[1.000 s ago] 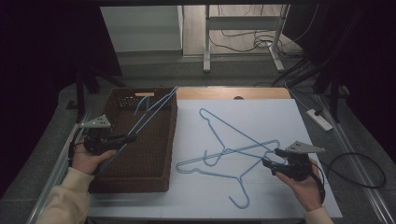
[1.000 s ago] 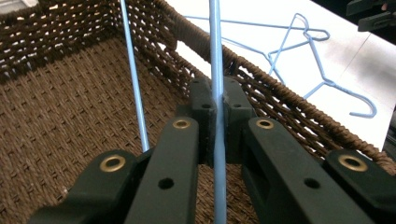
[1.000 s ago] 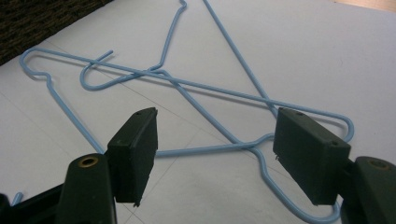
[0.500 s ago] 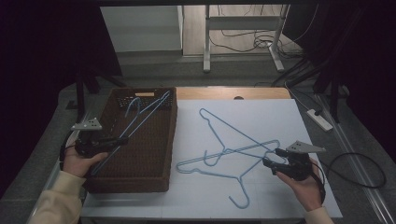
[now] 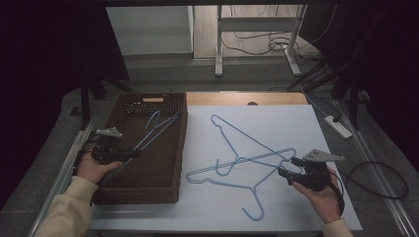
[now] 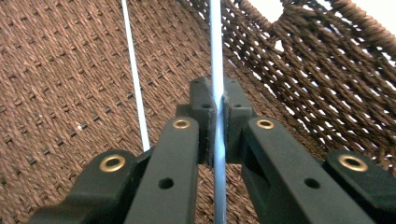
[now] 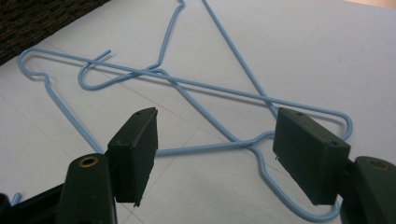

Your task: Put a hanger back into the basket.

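My left gripper is shut on a light blue wire hanger and holds it low inside the brown woven basket. In the left gripper view the pads pinch the hanger's wire over the basket's weave. Two more blue hangers lie crossed on the white table sheet. My right gripper rests open at their right end; in the right gripper view its jaws stand wide apart over the hangers, touching nothing.
The white sheet covers the table right of the basket. A power strip and cables lie off the table's right side. A desk frame stands behind the table.
My left gripper has sunk toward the basket floor, bringing the held hanger from steeply tilted above the basket to lying low inside it. The right gripper has stayed put.
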